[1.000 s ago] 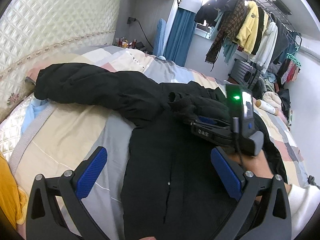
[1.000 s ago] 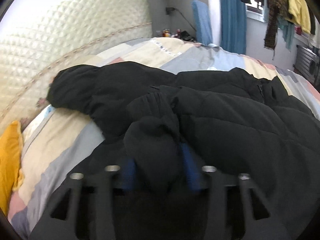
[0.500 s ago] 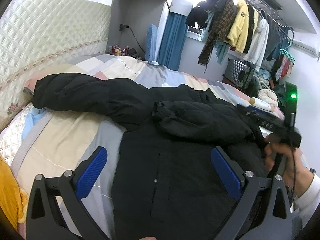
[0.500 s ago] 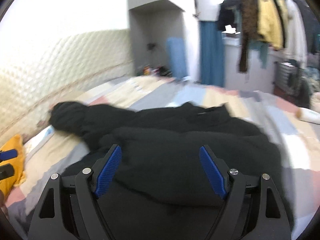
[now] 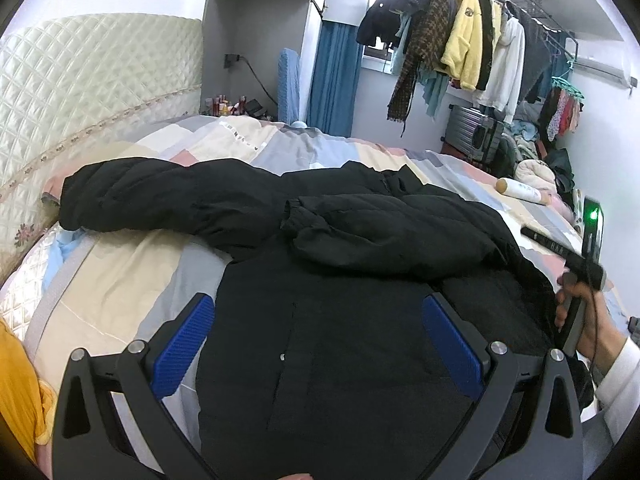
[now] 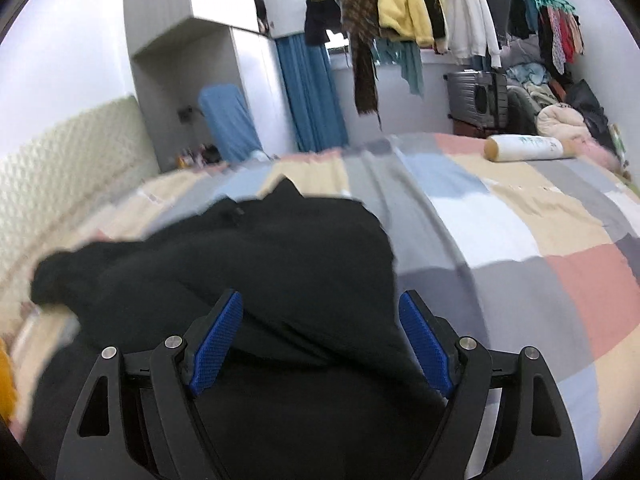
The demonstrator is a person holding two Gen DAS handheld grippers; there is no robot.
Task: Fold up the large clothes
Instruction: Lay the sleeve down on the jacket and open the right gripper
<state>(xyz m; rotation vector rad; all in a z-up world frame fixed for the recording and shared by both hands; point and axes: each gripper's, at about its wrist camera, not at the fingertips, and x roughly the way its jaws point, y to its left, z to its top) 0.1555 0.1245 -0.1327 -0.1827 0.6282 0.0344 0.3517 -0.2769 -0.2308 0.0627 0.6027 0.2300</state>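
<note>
The coat (image 5: 340,320) lies flat on the bed (image 5: 120,280); one sleeve (image 5: 384,236) is folded across the body, the other sleeve (image 5: 160,196) remains extended. Both grippers, left (image 5: 320,344) and right (image 6: 320,344), hover with jaws wide, holding nothing.

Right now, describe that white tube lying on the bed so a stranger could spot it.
Look across the patchwork quilt past the black coat toward the suitcase. The white tube lies on its side there, alone, with a tan end cap.
</note>
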